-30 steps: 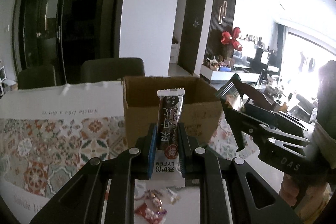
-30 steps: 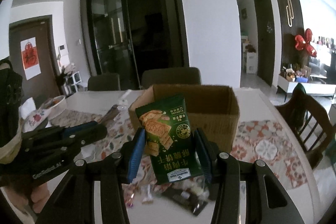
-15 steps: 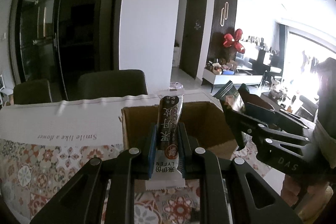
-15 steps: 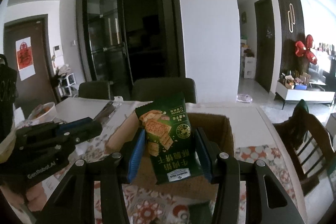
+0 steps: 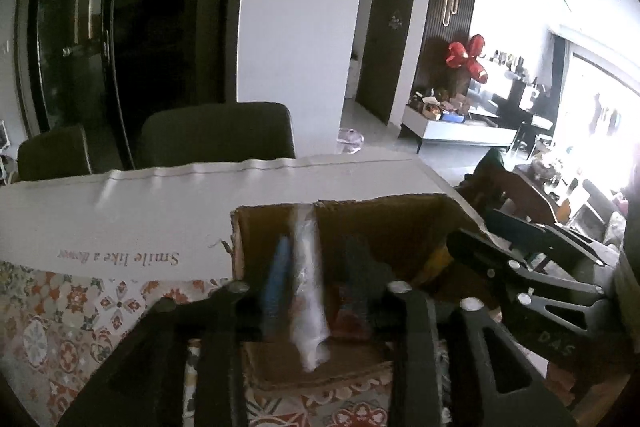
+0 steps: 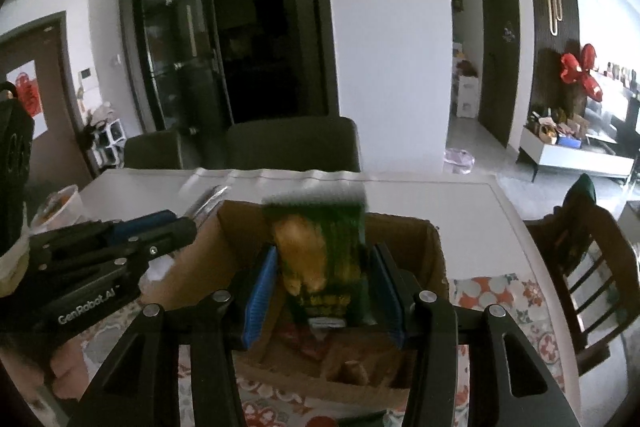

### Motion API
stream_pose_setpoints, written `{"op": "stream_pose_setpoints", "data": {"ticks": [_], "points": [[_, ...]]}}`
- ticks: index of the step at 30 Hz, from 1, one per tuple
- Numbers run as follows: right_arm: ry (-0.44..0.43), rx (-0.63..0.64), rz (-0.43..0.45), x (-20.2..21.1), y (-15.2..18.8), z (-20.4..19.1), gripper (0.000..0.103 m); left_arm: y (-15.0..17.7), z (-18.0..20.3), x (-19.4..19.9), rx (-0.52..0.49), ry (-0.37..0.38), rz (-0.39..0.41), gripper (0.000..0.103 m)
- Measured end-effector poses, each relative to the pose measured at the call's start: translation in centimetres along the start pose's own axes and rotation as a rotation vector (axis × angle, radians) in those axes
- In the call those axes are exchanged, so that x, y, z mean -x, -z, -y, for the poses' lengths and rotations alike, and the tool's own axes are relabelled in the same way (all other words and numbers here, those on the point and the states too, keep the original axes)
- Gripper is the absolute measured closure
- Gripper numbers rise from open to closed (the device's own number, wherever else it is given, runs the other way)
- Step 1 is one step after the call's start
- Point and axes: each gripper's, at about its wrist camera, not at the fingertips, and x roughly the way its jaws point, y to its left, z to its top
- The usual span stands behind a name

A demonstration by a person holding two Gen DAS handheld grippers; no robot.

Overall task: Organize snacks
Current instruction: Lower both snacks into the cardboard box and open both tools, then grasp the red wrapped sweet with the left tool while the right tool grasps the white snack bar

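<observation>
Both tongs hover over the open cardboard box (image 6: 424, 267) on the worktop (image 5: 120, 211). The left tongs (image 5: 316, 279) are opening, dropping a blurred snack bar (image 5: 308, 291). The right tongs (image 6: 324, 291) are opening around a green cracker packet (image 6: 324, 259). Several snacks already lie inside; neither of these two has landed yet.

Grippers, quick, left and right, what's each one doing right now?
Left gripper: jaws opening, the blurred snack bar slipping free over the cardboard box.
Right gripper: jaws opening around the blurred green cracker packet.
</observation>
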Motion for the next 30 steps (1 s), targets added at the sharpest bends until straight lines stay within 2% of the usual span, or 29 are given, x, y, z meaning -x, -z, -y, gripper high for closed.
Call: {"op": "stream_pose_setpoints", "data": {"ticks": [2,5,14,23,30], "points": [[0.013,-0.007,0.0,0.1,0.1,0.2,0.038,0.2,0.0,0.5,-0.008,-0.012,0.011,0.054],[0.034,-0.004,0.014,0.7,0.3,0.2,0.037,0.7,0.3,1.4,-0.033,-0.023,0.021,0.05],[0.018,-0.007,0.067,4.2,2.0,-0.7,0.037,3.5,0.9,6.4,-0.07,-0.067,0.044,0.047],[-0.012,-0.002,0.106,8.2,5.4,-3.2,0.037,8.1,0.4,11.2,-0.057,-0.097,0.043,0.047],[-0.05,0.015,0.082,9.7,8.4,-4.8,0.037,12.2,0.1,13.3,-0.049,-0.138,0.012,0.047]]}}
